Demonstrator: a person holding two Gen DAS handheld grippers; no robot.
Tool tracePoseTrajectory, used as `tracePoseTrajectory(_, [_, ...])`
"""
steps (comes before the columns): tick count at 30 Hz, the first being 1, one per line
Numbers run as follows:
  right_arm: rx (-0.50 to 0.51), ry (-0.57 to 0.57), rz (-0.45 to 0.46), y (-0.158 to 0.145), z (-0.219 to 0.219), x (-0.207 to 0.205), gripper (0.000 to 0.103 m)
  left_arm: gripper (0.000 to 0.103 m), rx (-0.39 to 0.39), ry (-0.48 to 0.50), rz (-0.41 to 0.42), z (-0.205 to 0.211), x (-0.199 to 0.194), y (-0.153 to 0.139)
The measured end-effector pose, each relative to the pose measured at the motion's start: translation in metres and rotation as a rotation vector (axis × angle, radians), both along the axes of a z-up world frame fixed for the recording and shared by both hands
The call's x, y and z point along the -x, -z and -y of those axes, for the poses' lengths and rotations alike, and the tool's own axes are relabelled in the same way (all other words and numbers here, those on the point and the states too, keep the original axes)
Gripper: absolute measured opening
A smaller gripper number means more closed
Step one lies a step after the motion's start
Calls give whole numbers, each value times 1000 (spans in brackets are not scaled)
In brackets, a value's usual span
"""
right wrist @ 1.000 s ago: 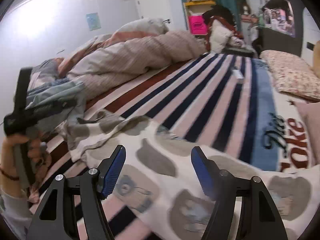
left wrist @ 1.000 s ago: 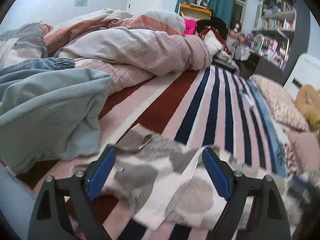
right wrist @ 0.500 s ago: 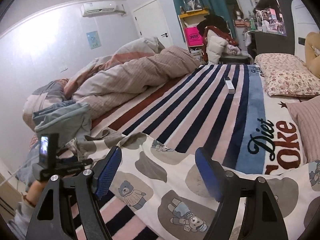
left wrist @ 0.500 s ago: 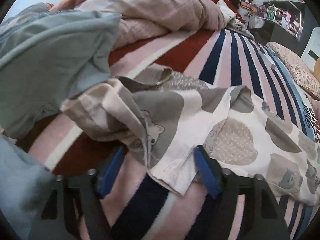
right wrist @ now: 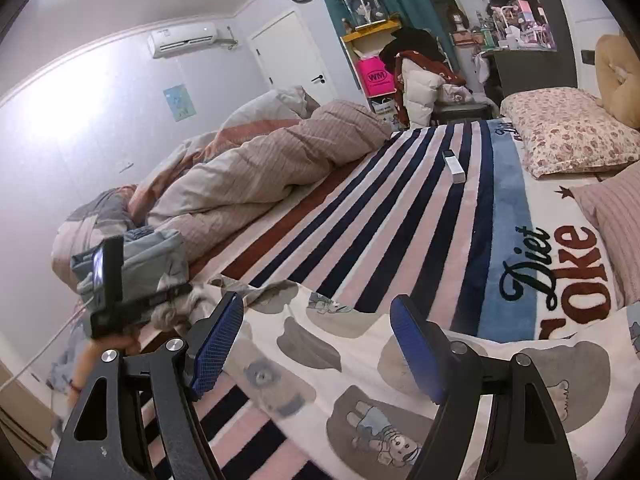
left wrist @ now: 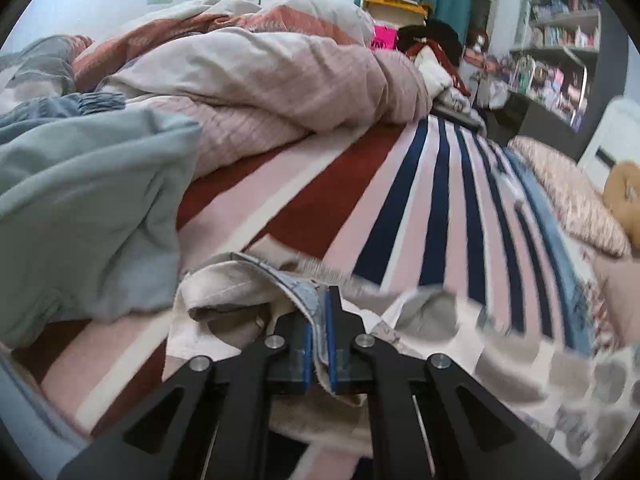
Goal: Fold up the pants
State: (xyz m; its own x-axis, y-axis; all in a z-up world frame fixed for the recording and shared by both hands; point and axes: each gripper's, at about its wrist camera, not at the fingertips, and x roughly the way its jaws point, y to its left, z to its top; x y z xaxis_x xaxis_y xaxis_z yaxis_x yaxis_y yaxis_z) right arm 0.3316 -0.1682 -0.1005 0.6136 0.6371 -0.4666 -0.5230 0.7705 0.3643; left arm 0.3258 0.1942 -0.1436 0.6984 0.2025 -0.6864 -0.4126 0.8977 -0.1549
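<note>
Pinching a bunched edge of the pants (left wrist: 240, 292) between its blue pads, the left hand-held gripper (left wrist: 319, 344) is closed on the cloth at the near edge of the bed (left wrist: 352, 184), and the fabric stands up in a loose fold just in front of it. The right hand-held gripper (right wrist: 316, 344) has its jaws wide apart and grips nothing; it hangs over the flat part of the pants (right wrist: 320, 344), which lie spread across the striped blanket with their bear print facing up. The cloth looks thin, light and very soft, so I judge that it will sag and wrinkle between two holds and will not keep any shape by itself. It is not fragile or slippery, but a single layer can slide out of a shallow pinch. A good hold would be at a hem or waistband edge, taking the layers together, with the two hands well apart to keep the cloth tight. Farther back lie a grey-blue garment (left wrist: 80, 200), the rumpled duvet (right wrist: 260, 176) and a floral pillow (right wrist: 568, 132).
</note>
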Motion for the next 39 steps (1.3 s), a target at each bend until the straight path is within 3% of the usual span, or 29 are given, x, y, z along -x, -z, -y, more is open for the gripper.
tracePoseTrajectory(3, [31, 16, -2, 2, -4, -1, 73, 4, 34, 14, 54, -6, 1, -9])
tracePoseTrajectory(7, [82, -13, -20, 12, -25, -3, 73, 4, 77, 50, 53, -16, 17, -8])
tracePoseTrajectory(11, [131, -78, -73, 35, -52, -11, 73, 4, 25, -44, 54, -38, 36, -12])
tracePoseTrajectory(15, [178, -141, -132, 59, -79, -15, 73, 4, 55, -79, 48, -58, 39, -5])
tracePoseTrajectory(21, [141, -154, -140, 59, -80, -13, 73, 4, 124, -47, 64, -61, 21, 10])
tracePoseTrajectory(24, [117, -131, -141, 56, -73, -15, 73, 4, 63, -109, 142, -68, 2, 8])
tracePoseTrajectory(27, [110, -120, -139, 54, -69, -16, 73, 4, 111, -200, 198, -87, -6, 6])
tracePoseTrajectory(29, [107, -115, -140, 54, -68, -17, 73, 15, 69, -222, 161, -93, -12, 6])
tracePoseTrajectory(31, [110, -108, -142, 55, -68, -17, 73, 84, 48, -242, 133, -94, -10, 8])
tracePoseTrajectory(33, [118, -114, -144, 56, -71, -16, 73, 86, 45, -206, 132, -88, -6, 0])
tracePoseTrajectory(36, [133, -120, -139, 56, -74, -15, 73, 86, -51, -139, 106, -67, 1, -14])
tracePoseTrajectory(37, [133, -123, -139, 57, -75, -15, 73, 86, -40, -79, 97, -59, 2, -14])
tracePoseTrajectory(39, [130, -129, -144, 58, -75, -15, 73, 86, 62, 75, 32, -45, -3, -3])
